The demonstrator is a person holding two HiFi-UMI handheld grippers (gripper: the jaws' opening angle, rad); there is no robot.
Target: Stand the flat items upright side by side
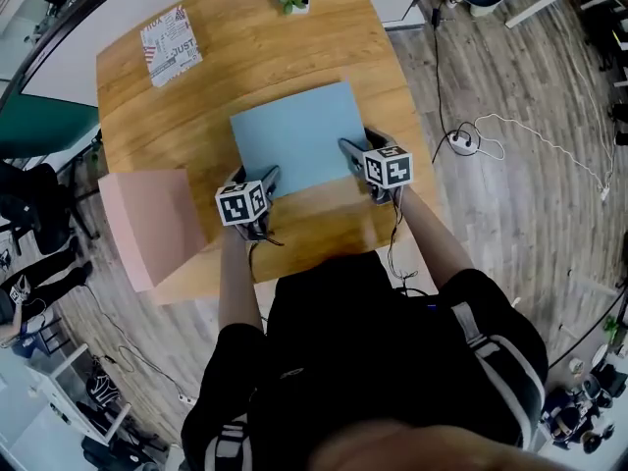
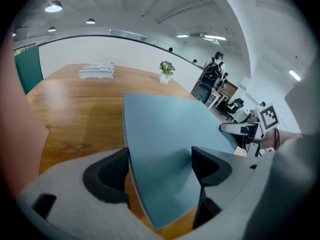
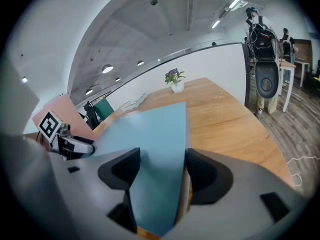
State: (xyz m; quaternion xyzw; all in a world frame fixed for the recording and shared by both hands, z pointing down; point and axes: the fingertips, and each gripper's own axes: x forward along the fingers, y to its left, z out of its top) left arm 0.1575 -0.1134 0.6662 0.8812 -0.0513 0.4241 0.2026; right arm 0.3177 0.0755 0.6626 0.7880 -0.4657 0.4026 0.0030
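Blue board lying flat on the tabletop, my two tools at its near corners.
L tool and R tool each straddle one near corner, jaws apart, pads not clamped. The board runs away from me, approx. centred btw both hands, so neither is nearer. A pink board seems to stand at the tabletop's left edge, so the blue one prob. goes upright beside it.
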